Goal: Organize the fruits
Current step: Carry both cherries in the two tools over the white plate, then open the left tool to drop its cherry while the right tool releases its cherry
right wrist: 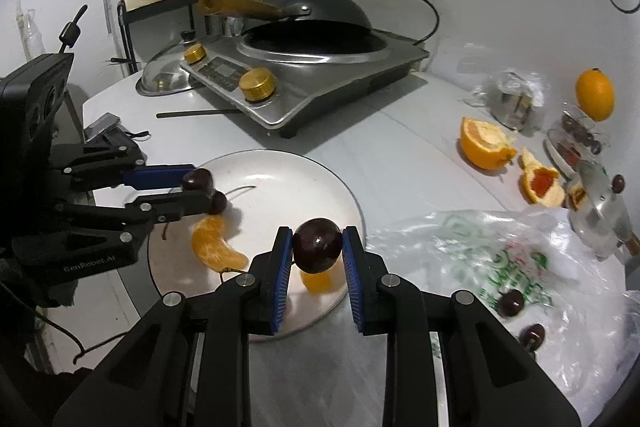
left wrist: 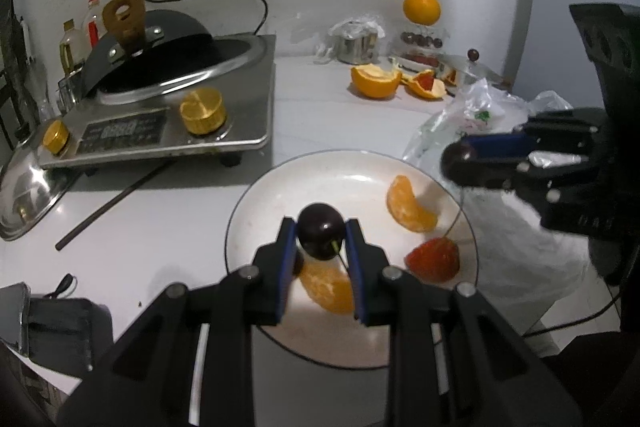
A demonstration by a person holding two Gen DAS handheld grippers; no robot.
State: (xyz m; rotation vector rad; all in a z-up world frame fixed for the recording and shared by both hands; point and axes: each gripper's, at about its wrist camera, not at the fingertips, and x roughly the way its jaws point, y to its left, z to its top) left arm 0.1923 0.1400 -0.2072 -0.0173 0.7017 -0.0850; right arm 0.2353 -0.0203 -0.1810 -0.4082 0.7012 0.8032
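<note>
A white plate (left wrist: 256,203) sat on the pale counter and held two orange segments (left wrist: 410,205), one red wedge (left wrist: 434,261) and, under the left gripper, one loose cherry (right wrist: 219,202). Above the plate, the left gripper (left wrist: 320,237) had its blue pads clamped on a dark, glossy cherry (left wrist: 320,230) whose green stem stub showed. The right gripper (right wrist: 317,247) was likewise closed on a second cherry (right wrist: 317,246), round and almost black, over the plate's near rim. Beside the plate lay a crumpled plastic bag (right wrist: 472,247) with two more cherries (right wrist: 511,303) on it, which made five cherries in plain sight. Farther back were an empty half orange peel (right wrist: 482,143), a peel scrap with red flesh (right wrist: 542,183), and a whole orange (right wrist: 595,94) on top of a clear box (right wrist: 576,135) of dark fruit, too blurred to count. A steel cooker (right wrist: 304,83) with two brass knobs carried a black wok (right wrist: 316,9).
</note>
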